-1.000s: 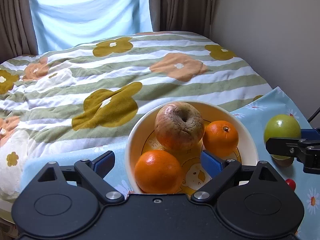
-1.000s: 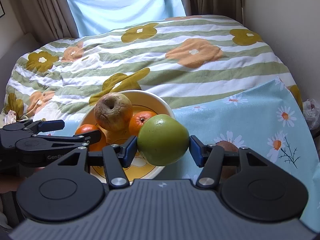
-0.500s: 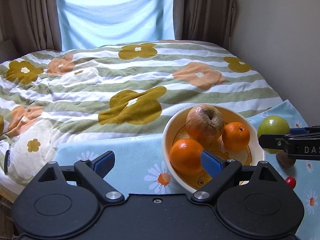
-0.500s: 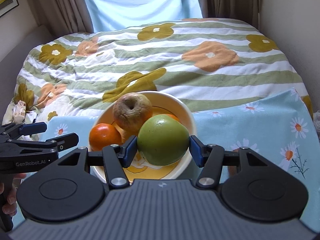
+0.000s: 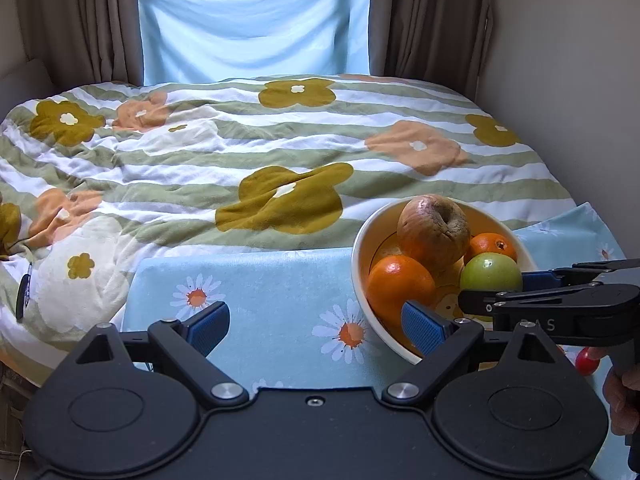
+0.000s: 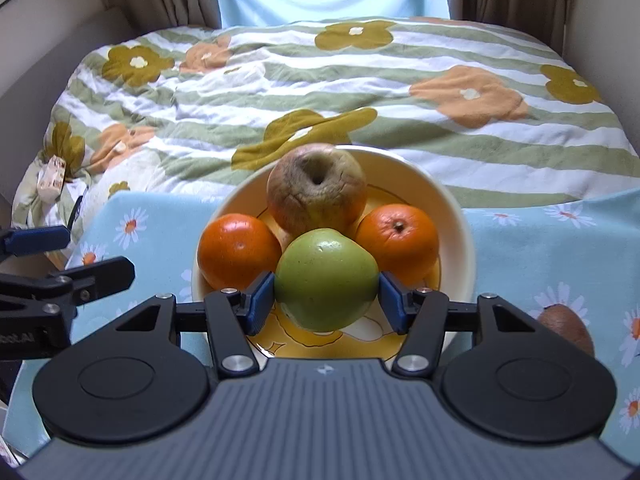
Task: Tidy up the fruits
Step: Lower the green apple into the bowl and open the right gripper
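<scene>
A cream bowl (image 6: 456, 216) on a blue daisy cloth holds a wrinkled brown apple (image 6: 316, 188) and two oranges (image 6: 238, 250) (image 6: 396, 238). My right gripper (image 6: 326, 298) is shut on a green apple (image 6: 326, 280) and holds it over the bowl's near part. In the left wrist view the bowl (image 5: 360, 248) is at right with the green apple (image 5: 490, 272) between the right gripper's fingers (image 5: 536, 280). My left gripper (image 5: 316, 324) is open and empty, left of the bowl.
The daisy cloth (image 5: 256, 288) lies over a flowered striped quilt (image 5: 240, 160). A brown fruit (image 6: 566, 328) lies on the cloth right of the bowl. A small red fruit (image 5: 586, 356) lies at the right. Curtains and walls stand behind the bed.
My right gripper has carried the green apple leftward over the bowl and lower into it. My left gripper has drawn back and to the left, away from the bowl.
</scene>
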Demonstrator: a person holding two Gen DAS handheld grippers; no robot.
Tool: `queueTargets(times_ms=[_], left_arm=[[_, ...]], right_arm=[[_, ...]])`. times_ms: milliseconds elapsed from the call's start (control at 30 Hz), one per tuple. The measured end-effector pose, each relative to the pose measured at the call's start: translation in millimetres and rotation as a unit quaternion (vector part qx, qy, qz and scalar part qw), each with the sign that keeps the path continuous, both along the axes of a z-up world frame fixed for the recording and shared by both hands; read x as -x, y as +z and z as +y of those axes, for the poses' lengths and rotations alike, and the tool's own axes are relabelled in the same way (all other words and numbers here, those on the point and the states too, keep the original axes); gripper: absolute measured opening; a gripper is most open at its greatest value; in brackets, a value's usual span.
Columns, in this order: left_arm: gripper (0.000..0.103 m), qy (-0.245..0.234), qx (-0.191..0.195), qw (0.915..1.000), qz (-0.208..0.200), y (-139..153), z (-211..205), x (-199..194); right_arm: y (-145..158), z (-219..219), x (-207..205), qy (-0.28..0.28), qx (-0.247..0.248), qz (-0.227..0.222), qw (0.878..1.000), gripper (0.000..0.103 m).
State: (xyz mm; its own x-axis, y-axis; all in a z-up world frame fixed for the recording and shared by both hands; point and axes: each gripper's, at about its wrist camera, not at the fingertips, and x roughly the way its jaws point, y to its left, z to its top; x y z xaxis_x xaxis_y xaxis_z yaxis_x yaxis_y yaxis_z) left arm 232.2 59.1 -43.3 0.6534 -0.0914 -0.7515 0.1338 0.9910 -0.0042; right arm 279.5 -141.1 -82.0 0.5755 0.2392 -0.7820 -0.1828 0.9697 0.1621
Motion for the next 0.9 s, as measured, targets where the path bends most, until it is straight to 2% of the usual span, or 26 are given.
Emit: queueTargets(times_ms=[300,333,400,467,733,900], left_arm=[[0.095,0.008,0.012,0.9999,0.006,-1.8,5.2,-1.6],[0.095,0.008,0.014,0.9999,0.004,-0.5,4.6,-1.2],[0.095,0.007,0.015,0.9999,0.002,1.9,3.6,-0.5],[0.095,0.008,0.015,0.9999,-0.001,4.9,2.9,1.2],[0.095,0.011,0.018,0.9997,-0.015,17.7,2.4,15.5],[0.096,0.014,0.037,0.999,-0.021,31.1,1.2,23.5]], right_arm=[[-5.9,6.5,-2.8,0.009,0.018,0.003,1.0,0.073],[-3.9,6.5,-1.5,0.012,0.017,-0.003,1.0,0.076],[0.0,6.9,1.1,0.007,0.026,-0.01,1.0,0.095],[4.2,3.5,5.7,-0.007,0.031,-0.019,0.999,0.103],[23.1,-17.9,28.7,-0.034,0.04,-0.036,0.998,0.103],[44.7,-24.0,42.5,-0.037,0.056,-0.051,0.996,0.103]])
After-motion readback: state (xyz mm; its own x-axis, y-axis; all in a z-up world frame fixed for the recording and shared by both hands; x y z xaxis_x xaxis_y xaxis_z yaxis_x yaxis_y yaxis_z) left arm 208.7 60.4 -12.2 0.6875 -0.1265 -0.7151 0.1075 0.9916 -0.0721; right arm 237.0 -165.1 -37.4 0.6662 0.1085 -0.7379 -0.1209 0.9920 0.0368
